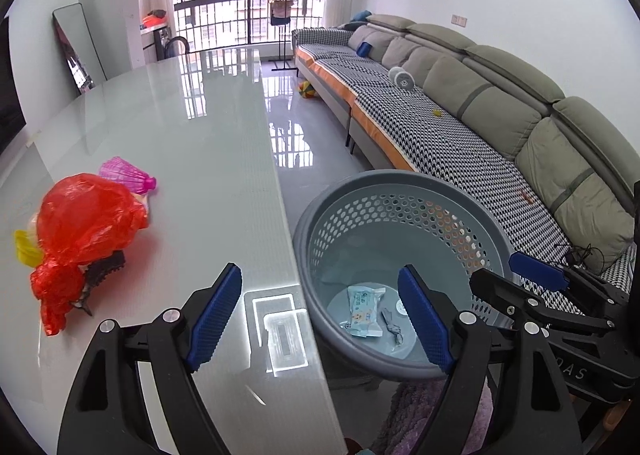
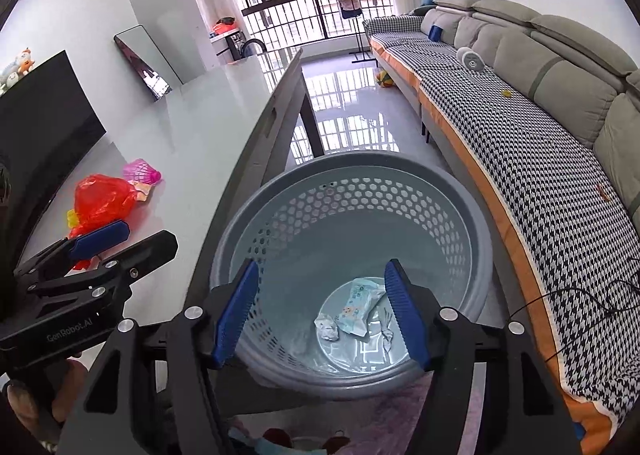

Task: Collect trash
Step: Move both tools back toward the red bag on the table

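Trash drop looks just finished, judging from the left wrist view: the left hand-held gripper (image 1: 320, 319) stands open and empty over the table (image 1: 180, 135) edge, beside the grey perforated bin (image 1: 400, 183), which holds a wipes packet (image 1: 364, 309) and a small wrapper (image 1: 392, 325). A red plastic bag (image 1: 80, 223), pink shuttlecock (image 1: 128, 174) and black hair clip (image 1: 102, 271) remain on the table; the next move likely calls for reaching back there.

Right wrist view: the right hand-held gripper (image 2: 320, 311) hangs open, empty, above the bin, whose floor also shows a crumpled white scrap (image 2: 327, 327).
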A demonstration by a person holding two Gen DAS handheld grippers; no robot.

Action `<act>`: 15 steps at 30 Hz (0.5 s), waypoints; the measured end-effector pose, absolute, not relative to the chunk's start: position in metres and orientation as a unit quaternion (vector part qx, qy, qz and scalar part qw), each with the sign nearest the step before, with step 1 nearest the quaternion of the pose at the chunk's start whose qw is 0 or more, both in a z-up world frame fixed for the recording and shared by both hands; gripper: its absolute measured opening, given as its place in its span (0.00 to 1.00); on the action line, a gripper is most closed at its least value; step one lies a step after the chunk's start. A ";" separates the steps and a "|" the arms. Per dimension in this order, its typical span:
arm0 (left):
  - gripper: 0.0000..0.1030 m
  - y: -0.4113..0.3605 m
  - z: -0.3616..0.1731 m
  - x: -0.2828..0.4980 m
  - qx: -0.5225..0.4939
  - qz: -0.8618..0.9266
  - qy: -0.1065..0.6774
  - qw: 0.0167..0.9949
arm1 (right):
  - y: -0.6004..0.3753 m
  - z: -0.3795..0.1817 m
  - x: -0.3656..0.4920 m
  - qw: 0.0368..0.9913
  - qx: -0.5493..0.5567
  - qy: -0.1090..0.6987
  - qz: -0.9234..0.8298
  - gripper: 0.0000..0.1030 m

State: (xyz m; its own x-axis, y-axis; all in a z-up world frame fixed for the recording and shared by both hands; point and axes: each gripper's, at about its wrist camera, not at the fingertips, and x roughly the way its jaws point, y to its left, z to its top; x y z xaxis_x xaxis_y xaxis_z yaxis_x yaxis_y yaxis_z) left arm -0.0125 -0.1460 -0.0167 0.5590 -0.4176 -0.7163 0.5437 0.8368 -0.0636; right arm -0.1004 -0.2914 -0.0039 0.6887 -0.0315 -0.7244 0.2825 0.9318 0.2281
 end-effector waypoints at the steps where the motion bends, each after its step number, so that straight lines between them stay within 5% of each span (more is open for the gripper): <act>1: 0.77 -0.141 -0.015 -0.013 0.080 -0.271 0.380 0.881 | -0.289 -0.003 -0.101 0.905 0.162 0.384 -0.085 0.64; 15: 0.78 -0.053 -0.006 -0.024 0.052 -0.207 0.368 0.905 | -0.217 0.007 -0.083 0.914 0.130 0.384 -0.017 0.67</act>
